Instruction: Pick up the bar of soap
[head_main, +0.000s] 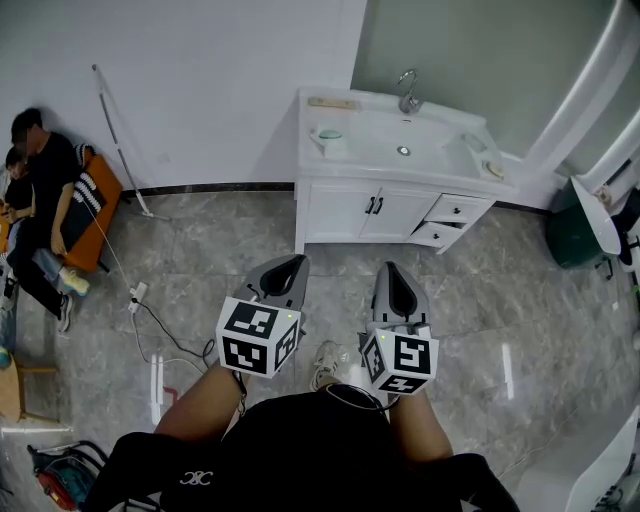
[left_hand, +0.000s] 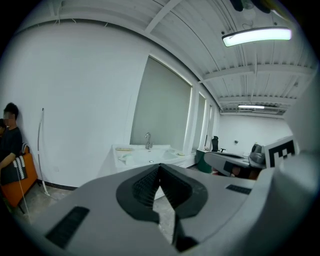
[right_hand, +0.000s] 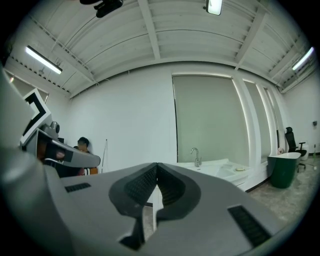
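Soap (head_main: 495, 168) sits at the right end of the washstand top, beside the basin and well apart from both my tongs.

The grey marbled floor (head_main: 200, 290) shows only from my head camera. So do the two people (head_main: 40, 180) on an orange seat by the left wall and the white cable (head_main: 150, 320) trailing across the tiles. The ribbed ceiling (left_hand: 190, 55) and its strip lamps appear only in the two gripper views. I count two lamps from the left one and three from the right one.

There is one white washstand (head_main: 400, 210) against the wall, with two doors and two drawers that stand slightly out. Right of it is one dark green bin (head_main: 572, 235).

My left tongs (head_main: 295, 260) and my right tongs (head_main: 392, 268) point side by side toward the washstand, each carrying one marker cube. Both are clenched, with the ridged pads meeting tip to tip and nothing between them. Each gripper view shows this, and each catches the other tongs at its edge.

One chrome tap (head_main: 408, 92) rises behind the basin.

Seen from above, the soap is a small pale tan oval. It is clearest in the right gripper view, where it looks yellowish against the white top.
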